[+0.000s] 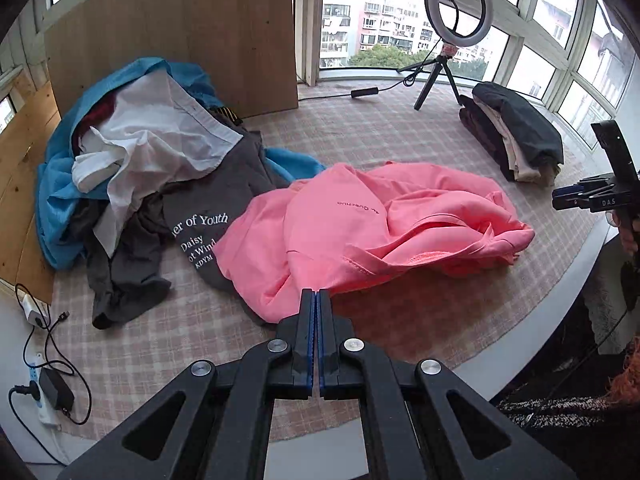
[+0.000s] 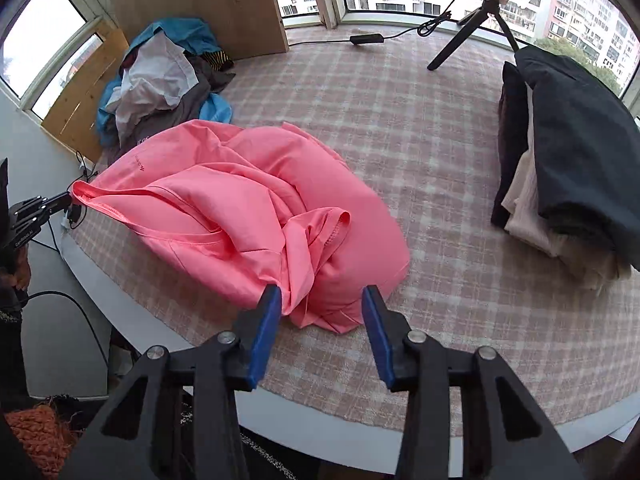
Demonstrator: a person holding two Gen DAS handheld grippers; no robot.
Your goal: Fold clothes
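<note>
A crumpled pink shirt point(image 1: 380, 220) point(image 2: 240, 200) lies mid-table on the plaid cloth. My left gripper point(image 1: 316, 294) is shut, its tips on the shirt's near edge. In the right wrist view that gripper point(image 2: 69, 199) shows at the left edge, with a corner of the pink fabric pinched and drawn taut toward it. My right gripper point(image 2: 322, 300) stands open just above the shirt's near folds, which bunch between its blue pads point(image 2: 268, 320) without being pressed. It also shows at the right edge of the left wrist view point(image 1: 556, 197).
A heap of unfolded clothes point(image 1: 140, 152) point(image 2: 160, 76), blue, white and grey, sits at the far left before a wooden board point(image 1: 180, 28). A folded stack point(image 1: 516, 132) point(image 2: 568, 152) rests at the right. A ring light point(image 1: 456, 4) stands at the back. Power strip point(image 1: 40, 384) left.
</note>
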